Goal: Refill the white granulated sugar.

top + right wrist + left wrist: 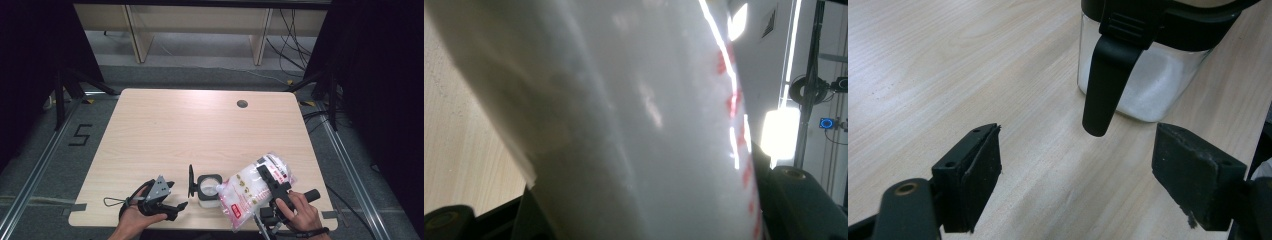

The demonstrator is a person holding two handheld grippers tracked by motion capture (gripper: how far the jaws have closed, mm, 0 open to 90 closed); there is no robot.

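A clear plastic bag of white grains with red print hangs tilted over the front right of the table. My right gripper is shut on its upper part, and the bag's low corner points into a small glass jar. The jar's black lid stands swung open on its left. In the right gripper view the bag sits between both jaws. My left gripper rests open just left of the jar. In the left gripper view its jaws stand wide apart, the jar with white contents and a hanging black latch ahead.
The light wooden table has a round cable hole at its far right. Black stand legs flank the table on both sides, with desks beyond. Both hands are at the front edge.
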